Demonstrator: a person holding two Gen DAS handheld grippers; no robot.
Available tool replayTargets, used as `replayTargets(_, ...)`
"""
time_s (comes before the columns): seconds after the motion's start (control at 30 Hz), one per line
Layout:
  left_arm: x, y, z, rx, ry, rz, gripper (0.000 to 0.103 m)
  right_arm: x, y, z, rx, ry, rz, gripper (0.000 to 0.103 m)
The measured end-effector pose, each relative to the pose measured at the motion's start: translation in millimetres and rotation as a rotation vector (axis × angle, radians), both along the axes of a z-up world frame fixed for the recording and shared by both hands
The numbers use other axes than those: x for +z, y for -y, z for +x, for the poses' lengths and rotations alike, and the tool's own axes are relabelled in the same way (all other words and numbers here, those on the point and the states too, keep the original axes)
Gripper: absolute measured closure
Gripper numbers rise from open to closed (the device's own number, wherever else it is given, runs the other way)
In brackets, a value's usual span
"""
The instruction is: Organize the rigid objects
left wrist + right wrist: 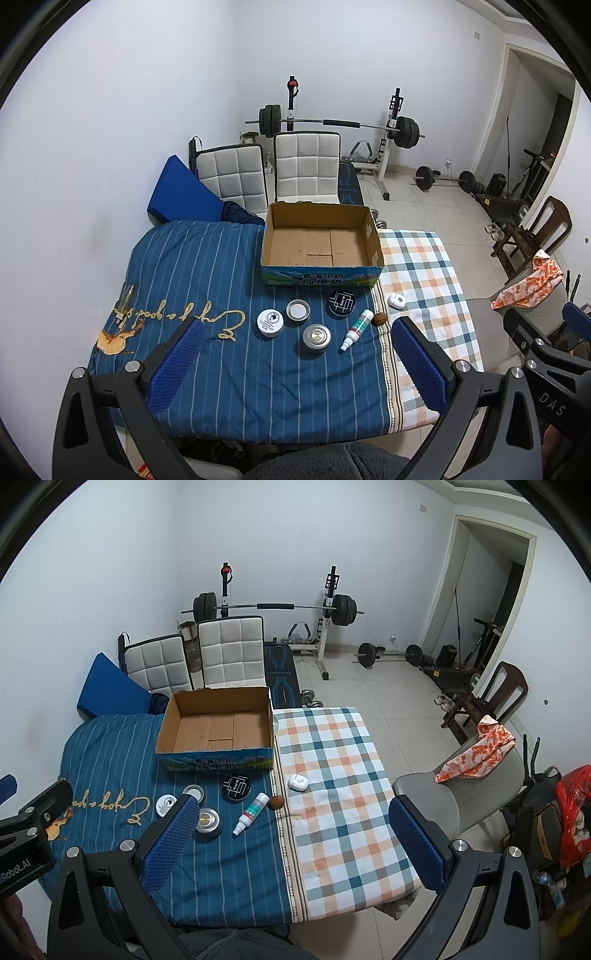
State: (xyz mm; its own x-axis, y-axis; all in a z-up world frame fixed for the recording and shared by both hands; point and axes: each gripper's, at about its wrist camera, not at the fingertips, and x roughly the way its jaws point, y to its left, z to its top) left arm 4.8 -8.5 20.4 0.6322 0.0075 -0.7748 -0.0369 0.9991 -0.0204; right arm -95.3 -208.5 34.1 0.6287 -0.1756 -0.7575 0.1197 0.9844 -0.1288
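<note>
An empty cardboard box [321, 242] [218, 725] stands at the back of the cloth-covered table. In front of it lie a white jar [270, 322], a silver tin [297, 309], a black round tin [341, 302] [236, 787], a silver puck light [316, 337] [208, 821], a white spray bottle [356, 329] [251, 813], a brown walnut [379, 318] [276, 802] and a white earbud case [396, 300] [297, 782]. My left gripper [295, 328] is open above the near table edge. My right gripper [291, 806] is open, over the plaid cloth.
A glass item [125, 301] lies at the table's left edge. Two white padded chairs [307, 168] stand behind the box. A grey chair with an orange cloth [476, 755] stands right of the table. A barbell rack [391, 133] is at the far wall.
</note>
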Motion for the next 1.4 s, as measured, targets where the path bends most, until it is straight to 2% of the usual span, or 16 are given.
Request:
replayTargets(0.43, -4, -2, 1, -0.004, -0.004, -0.008, 0.000, -1, 1, -1, 0.001, 0.001, 0.004, 0.000)
replayTargets(0.57, -5, -2, 1, -0.001, -0.001, -0.008, 0.000, 5, 2, 2, 0.002, 0.003, 0.004, 0.000)
replayTargets(0.63, -7, -4, -1, 0.002, 0.001, -0.012, 0.000, 17, 1, 9, 0.000, 0.005, 0.004, 0.000)
replayTargets(1.23, -11, -9, 6, 0.002, -0.007, -0.019, 0.000, 17, 2, 18, -0.001, 0.002, 0.017, 0.000)
replayTargets(1.3, -17, -11, 15, 0.006, -0.011, -0.017, 0.000, 15, 6, 27, -0.011, -0.007, 0.035, 0.000)
replayTargets(1.4, -39, -17, 40, 0.022, -0.039, 0.019, 0.000, -11, 17, 51, -0.039, -0.056, 0.057, 0.000)
